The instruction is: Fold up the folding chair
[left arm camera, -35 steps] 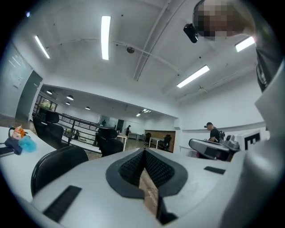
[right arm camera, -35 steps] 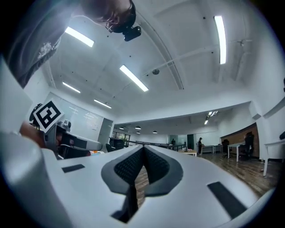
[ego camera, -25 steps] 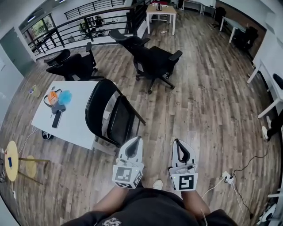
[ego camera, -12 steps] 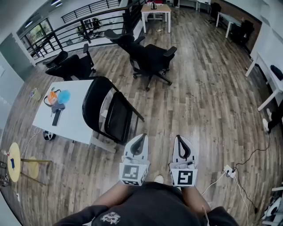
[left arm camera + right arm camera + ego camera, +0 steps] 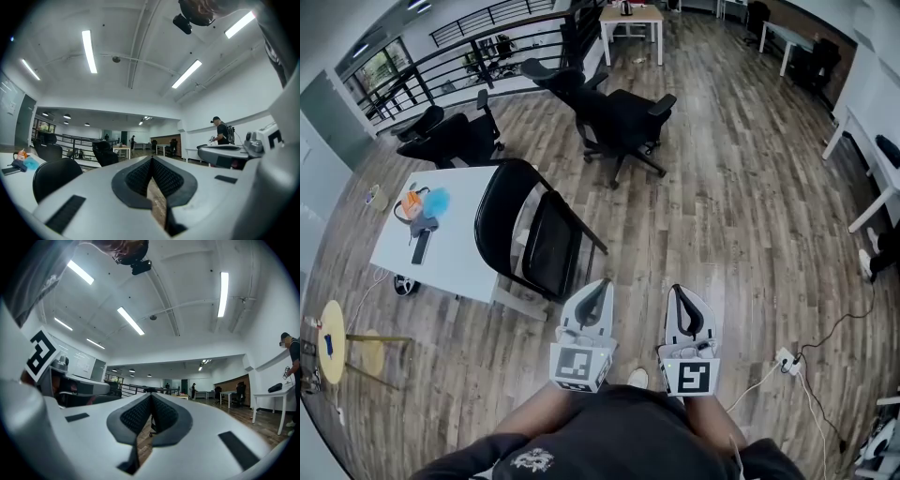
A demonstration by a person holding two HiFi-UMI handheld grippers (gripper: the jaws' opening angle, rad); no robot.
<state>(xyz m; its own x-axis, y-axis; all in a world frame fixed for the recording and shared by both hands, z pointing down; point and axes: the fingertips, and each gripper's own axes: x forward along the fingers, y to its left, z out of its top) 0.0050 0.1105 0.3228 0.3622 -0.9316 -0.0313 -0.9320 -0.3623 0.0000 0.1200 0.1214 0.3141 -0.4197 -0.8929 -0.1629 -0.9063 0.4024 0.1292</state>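
**Well short of the chair: both grippers closed and empty**

Head view. The black folding chair stood unfolded on the wood floor, up and to the left of both grippers and well apart from them. Its rounded backrest lay against the near edge of a white table, and its seat faced the open floor. On the table's far end lay an orange item, a blue item just beside it, and a dark flat object. Two black office chairs stood beyond the folding chair; a further pair stood behind the table, near a black railing. A round yellow stool stood at the left edge, and a power strip with cables lay on the floor at the right.

The left gripper and the right gripper were held side by side at the bottom of the view, close to the person's body, tips pointing toward the open floor.

Gripper views. On each gripper the ribbed black pads met at the tips; the jaws were together, with nothing between them but floor seen past the pads. A person in a cap stood at a desk in the background.
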